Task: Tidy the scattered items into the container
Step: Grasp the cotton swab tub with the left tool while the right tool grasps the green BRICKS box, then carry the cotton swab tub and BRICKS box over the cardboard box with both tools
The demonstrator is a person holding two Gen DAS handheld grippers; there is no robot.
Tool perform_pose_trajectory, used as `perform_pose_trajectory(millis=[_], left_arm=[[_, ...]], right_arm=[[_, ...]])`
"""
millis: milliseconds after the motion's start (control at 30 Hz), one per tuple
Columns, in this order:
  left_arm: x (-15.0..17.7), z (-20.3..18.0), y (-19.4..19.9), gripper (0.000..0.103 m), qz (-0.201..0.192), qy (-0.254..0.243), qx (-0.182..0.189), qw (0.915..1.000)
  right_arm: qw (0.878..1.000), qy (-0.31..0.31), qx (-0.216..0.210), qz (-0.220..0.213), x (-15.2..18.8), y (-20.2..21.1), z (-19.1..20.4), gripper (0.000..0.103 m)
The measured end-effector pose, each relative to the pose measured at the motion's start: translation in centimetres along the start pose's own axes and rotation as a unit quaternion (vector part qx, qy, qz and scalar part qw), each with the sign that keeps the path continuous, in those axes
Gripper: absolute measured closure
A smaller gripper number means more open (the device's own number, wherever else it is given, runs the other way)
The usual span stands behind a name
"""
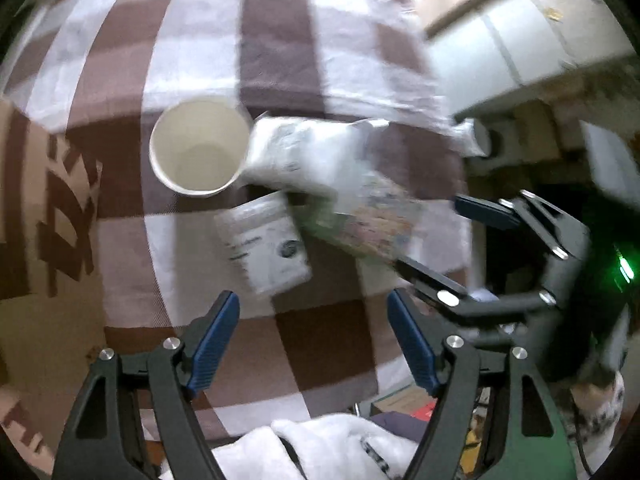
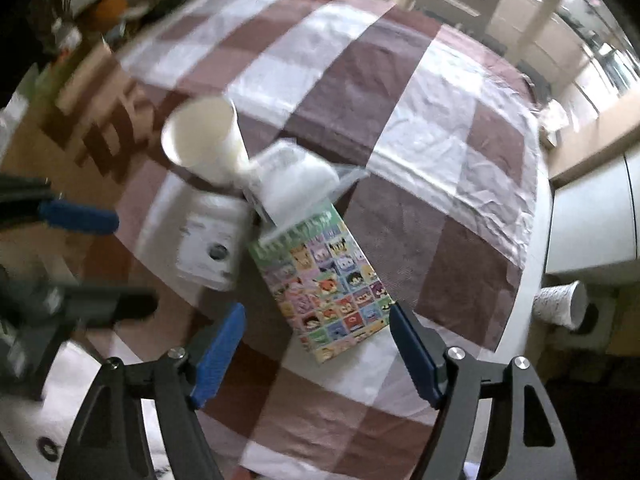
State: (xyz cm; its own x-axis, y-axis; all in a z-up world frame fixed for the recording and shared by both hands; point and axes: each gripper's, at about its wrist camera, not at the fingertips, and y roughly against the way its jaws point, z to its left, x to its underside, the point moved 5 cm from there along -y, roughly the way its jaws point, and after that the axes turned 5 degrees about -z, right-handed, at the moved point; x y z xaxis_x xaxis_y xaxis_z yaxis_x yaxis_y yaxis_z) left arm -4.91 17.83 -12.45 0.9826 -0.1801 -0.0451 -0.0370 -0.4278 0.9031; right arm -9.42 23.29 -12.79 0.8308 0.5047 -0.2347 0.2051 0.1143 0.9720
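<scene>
On a brown and white checked cloth stand a white paper cup [image 1: 199,145] [image 2: 204,140], a white plastic packet [image 1: 304,152] [image 2: 296,178], a small white box [image 1: 266,242] [image 2: 212,244] and a colourful cartoon box [image 1: 368,220] [image 2: 326,280], all close together. My left gripper [image 1: 314,344] is open and empty above the cloth, just short of the white box. My right gripper [image 2: 318,354] is open and empty, its jaws hovering by the near end of the cartoon box. A brown cardboard box [image 1: 36,216] [image 2: 92,120] stands to the left.
The right gripper shows in the left wrist view [image 1: 480,248], the left gripper's blue finger in the right wrist view [image 2: 80,216]. The table edge [image 2: 536,240] is at right, with a patterned cup [image 2: 560,304] and white cabinets [image 2: 592,216] beyond. White fabric [image 1: 332,448] lies near me.
</scene>
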Motion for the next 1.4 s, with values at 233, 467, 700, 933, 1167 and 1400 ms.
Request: perform_pose_trajectory(millis=[233, 467, 700, 933, 1167, 1400], left_arm=[[-0.1, 2.8, -5.3, 0.026, 0.032, 0.038, -0.027, 0.9984], [-0.3, 3.2, -8.0, 0.026, 0.032, 0.038, -0.044, 0.9978], [-0.4, 3.7, -8.6, 0.026, 0.021, 0.041, -0.047, 0.9978], [-0.5, 3.0, -8.5, 0.027, 0.004, 0.000, -0.073, 0.9973], [0.2, 3.0, -8.1, 0.032, 0.005, -0.025, -0.079, 0.9966], [1.8, 2.2, -6.0, 0.033, 0.007, -0.054, -0.074, 0.9957]], right_arm=[[0.998, 0.049, 0.010, 0.035, 0.2, -3.7, -0.5, 0.026], [0.995, 0.092, -0.004, 0.042, 0.0, -5.6, 0.7, 0.019], [0.996, 0.082, -0.019, 0.041, -0.1, -7.0, 1.1, 0.014], [0.998, 0.031, -0.032, 0.036, 0.3, -7.9, 0.8, 0.014], [0.996, -0.065, -0.052, 0.040, 2.3, -7.0, 0.2, 0.017], [0.986, -0.145, -0.071, 0.043, 5.6, -3.9, -0.1, 0.017]])
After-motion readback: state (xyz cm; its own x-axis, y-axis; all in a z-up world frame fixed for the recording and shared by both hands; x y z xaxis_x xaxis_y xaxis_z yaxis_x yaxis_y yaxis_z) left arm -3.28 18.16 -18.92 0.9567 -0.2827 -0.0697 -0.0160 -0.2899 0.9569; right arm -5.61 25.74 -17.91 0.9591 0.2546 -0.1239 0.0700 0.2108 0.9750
